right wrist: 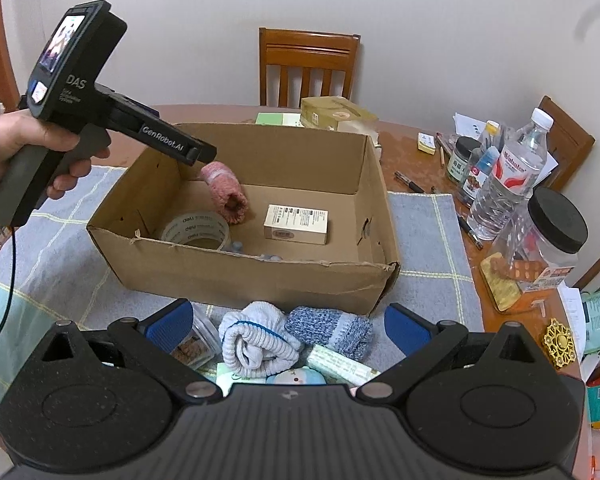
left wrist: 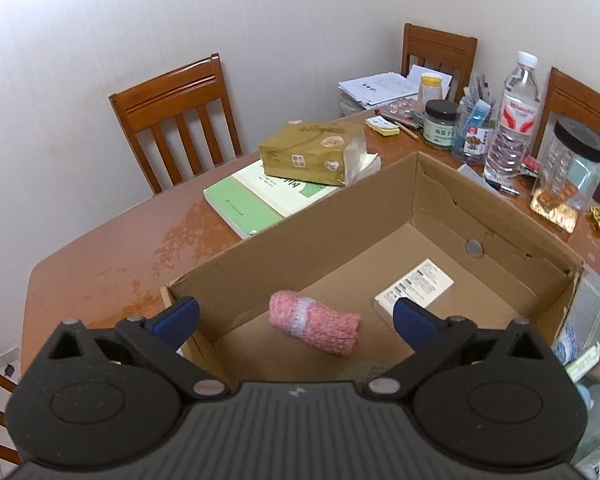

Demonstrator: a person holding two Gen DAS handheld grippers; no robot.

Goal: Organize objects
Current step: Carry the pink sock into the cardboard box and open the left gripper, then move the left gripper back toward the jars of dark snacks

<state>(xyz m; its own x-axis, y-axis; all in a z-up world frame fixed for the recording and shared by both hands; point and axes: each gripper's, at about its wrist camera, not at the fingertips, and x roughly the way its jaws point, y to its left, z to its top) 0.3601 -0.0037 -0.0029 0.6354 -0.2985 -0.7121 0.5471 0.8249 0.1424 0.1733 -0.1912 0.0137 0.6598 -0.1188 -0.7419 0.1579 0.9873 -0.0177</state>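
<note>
A: Right, entry w/ both wrist views. Left hand-held gripper (left wrist: 296, 316) – state?

B: Released. Jaws spread wide, nothing btwn the blue pads (left wrist: 178, 314). Pink rolled cloth (left wrist: 315, 326) lies loose on the floor of the cardboard box (left wrist: 284, 240), just ahead of the open jaws, not touched by either pad.

A: Same from the right wrist view?

B: Yes. Left hand-held gripper (right wrist: 204, 154) held by a hand (right wrist: 24, 140) w/ a white fleecy cuff, tip over the box's far-left corner, pink roll (right wrist: 226, 192) right below it.

A: Other box contents?

B: Small white carton w/ printed label (left wrist: 414, 290), near the right side. Roll of clear tape (right wrist: 196, 230) leaning at the near wall; a few small bits beside it, too small to ID.

A: Right hand-held gripper (right wrist: 288, 330)?

B: Also released, jaws wide, gripping nothing. Btwn and below them, outside the box: white rolled sock (right wrist: 256, 344), blue-grey knitted roll (right wrist: 330, 330), small clear jar (right wrist: 196, 342). All sit on a checked cloth (right wrist: 428, 240).

A: Surroundings?

B: Box stands on the cloth on a brown desk (left wrist: 112, 256). Behind it: green book (left wrist: 244, 204) w/ gold tissue pack (left wrist: 312, 152) on top. Right side: water bottle (left wrist: 510, 120), black-lidded jars (left wrist: 440, 124), papers.
</note>
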